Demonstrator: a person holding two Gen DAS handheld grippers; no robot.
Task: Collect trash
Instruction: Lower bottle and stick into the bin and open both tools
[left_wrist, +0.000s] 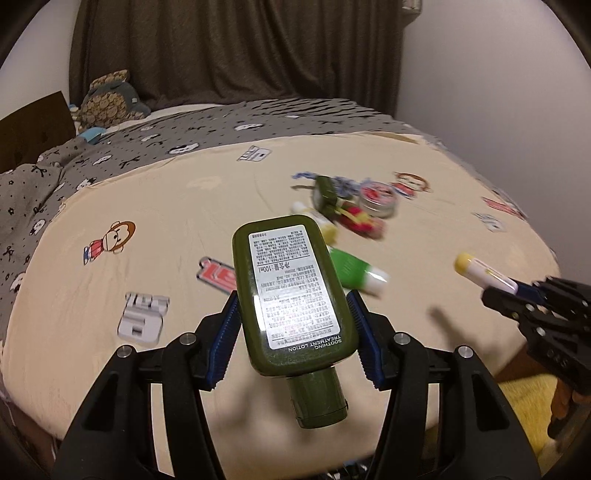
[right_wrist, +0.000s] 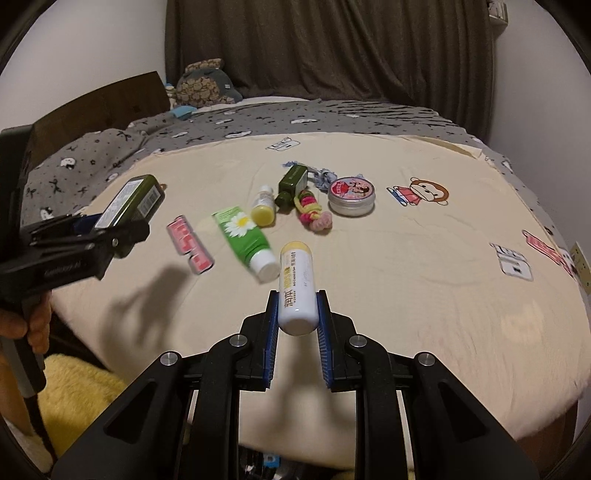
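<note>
My left gripper (left_wrist: 293, 325) is shut on a dark green lotion bottle (left_wrist: 291, 291), cap toward the camera, held above the cream sheet; it also shows in the right wrist view (right_wrist: 129, 201). My right gripper (right_wrist: 297, 314) is shut on a white tube with a yellow cap (right_wrist: 298, 288), also seen in the left wrist view (left_wrist: 484, 275). On the sheet lie a green daisy tube (right_wrist: 245, 240), a small yellow-capped bottle (right_wrist: 264, 206), a small dark green bottle (right_wrist: 291, 184), a pink-and-green knitted toy (right_wrist: 312, 212) and a round tin (right_wrist: 352, 199).
A cream cartoon-print sheet (right_wrist: 424, 258) covers the bed, with a grey patterned blanket (right_wrist: 258, 118) behind it. A plush toy (right_wrist: 207, 85) sits at the headboard before dark curtains (right_wrist: 332, 44). A yellow fluffy rug (right_wrist: 74, 391) lies beside the bed.
</note>
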